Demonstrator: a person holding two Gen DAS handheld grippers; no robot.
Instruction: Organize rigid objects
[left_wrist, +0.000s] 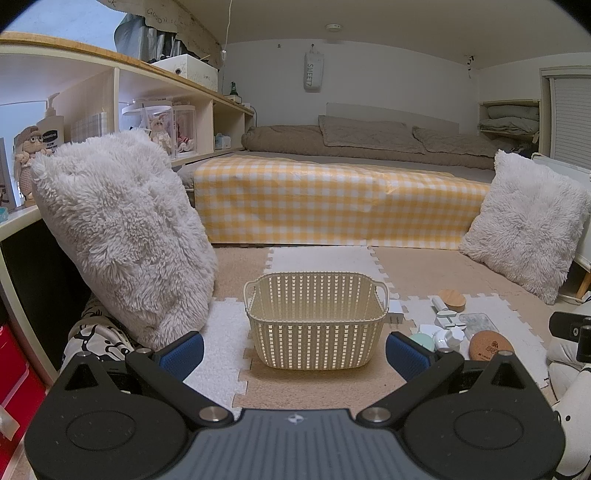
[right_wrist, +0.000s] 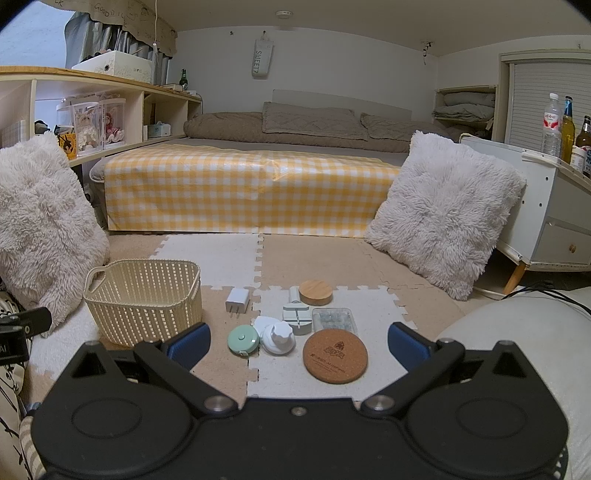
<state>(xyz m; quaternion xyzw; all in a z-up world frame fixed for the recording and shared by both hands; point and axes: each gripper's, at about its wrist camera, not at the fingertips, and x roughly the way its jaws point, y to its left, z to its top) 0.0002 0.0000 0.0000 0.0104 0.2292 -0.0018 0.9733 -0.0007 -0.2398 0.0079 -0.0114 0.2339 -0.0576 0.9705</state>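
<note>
Cork coaster (right_wrist: 335, 356) lies flat just ahead of my right fingers (right_wrist: 408, 349), which are spread wide and hold nothing; my left fingers (left_wrist: 183, 350) are spread and bare too, facing the cream basket (left_wrist: 314, 325). The coaster is thin and hugs the floor mat (right_wrist: 280, 380), so I judge my fingers could slide over it or knock the mint tape measure (right_wrist: 242, 340) and white knob (right_wrist: 279, 338) just left of the coaster. It looks round, brown and printed.
</note>
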